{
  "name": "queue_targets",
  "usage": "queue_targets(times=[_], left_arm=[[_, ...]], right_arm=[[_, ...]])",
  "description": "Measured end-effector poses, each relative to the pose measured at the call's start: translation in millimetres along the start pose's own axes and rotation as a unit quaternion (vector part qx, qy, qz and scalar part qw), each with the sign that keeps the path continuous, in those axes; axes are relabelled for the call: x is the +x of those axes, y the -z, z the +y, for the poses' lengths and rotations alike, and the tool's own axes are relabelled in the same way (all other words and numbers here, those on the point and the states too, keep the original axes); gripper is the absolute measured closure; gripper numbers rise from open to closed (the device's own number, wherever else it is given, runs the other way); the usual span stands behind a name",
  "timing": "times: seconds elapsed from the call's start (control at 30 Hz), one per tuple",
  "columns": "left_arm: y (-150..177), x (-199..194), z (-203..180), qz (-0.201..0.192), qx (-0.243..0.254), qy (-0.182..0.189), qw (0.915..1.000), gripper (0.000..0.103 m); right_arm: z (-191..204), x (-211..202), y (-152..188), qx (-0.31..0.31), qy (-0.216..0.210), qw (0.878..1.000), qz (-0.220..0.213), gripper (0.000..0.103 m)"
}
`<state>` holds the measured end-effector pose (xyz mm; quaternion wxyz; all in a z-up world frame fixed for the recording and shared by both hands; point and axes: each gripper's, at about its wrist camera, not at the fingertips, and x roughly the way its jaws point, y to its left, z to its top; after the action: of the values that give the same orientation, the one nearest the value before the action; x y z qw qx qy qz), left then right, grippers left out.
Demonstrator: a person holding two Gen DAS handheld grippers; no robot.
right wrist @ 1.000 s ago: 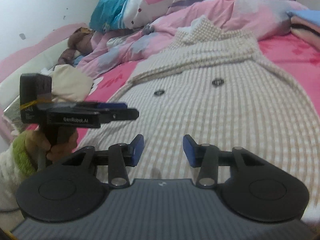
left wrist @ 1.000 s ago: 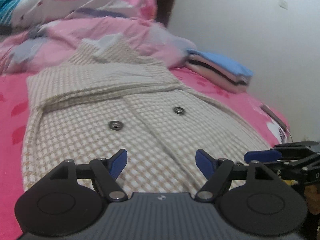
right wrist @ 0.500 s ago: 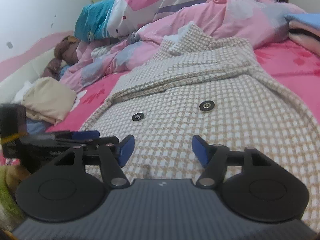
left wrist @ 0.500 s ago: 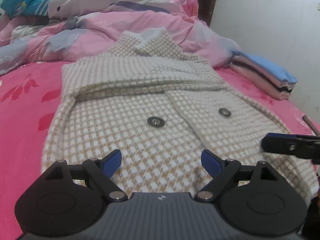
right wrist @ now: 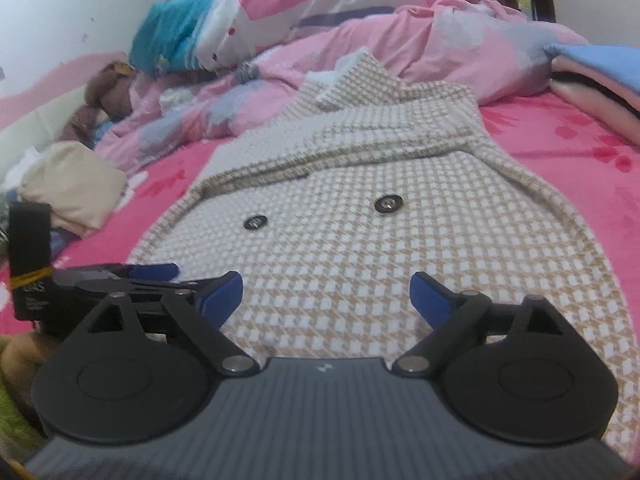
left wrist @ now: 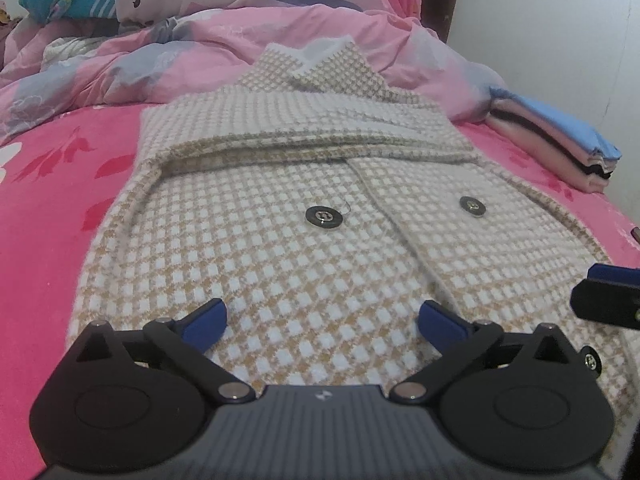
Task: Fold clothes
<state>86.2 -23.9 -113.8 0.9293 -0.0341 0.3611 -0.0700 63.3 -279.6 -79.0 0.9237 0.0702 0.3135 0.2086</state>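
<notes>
Two buttons point(left wrist: 324, 216) on jacket point(left wrist: 280, 272), folded stack point(left wrist: 552, 140) beside.

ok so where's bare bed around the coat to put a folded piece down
Bare pink sheet lies left of the checked coat, below the rumpled duvet. A narrower strip runs between the coat and the folded stack. It is crowded at the collar end, and by the beige bundle.
</notes>
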Motion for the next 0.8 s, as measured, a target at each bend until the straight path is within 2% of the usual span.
queue_targets(times=[0.23,0.43,0.8], left_arm=[[2,3,-6,0.0,0.007,-0.013,0.9999,0.0],[3,3,-8,0.0,0.011,-0.019,0.9998,0.0],[4,4,-10,-0.001,0.015,-0.026,0.9995,0.0]], right_arm=[[7,16,6,-0.03,0.045,0.998,0.024,0.004],[11,30,16,-0.049,0.06,0.996,0.046,0.001],[9,32,18,-0.041,0.057,0.997,0.045,0.001]])
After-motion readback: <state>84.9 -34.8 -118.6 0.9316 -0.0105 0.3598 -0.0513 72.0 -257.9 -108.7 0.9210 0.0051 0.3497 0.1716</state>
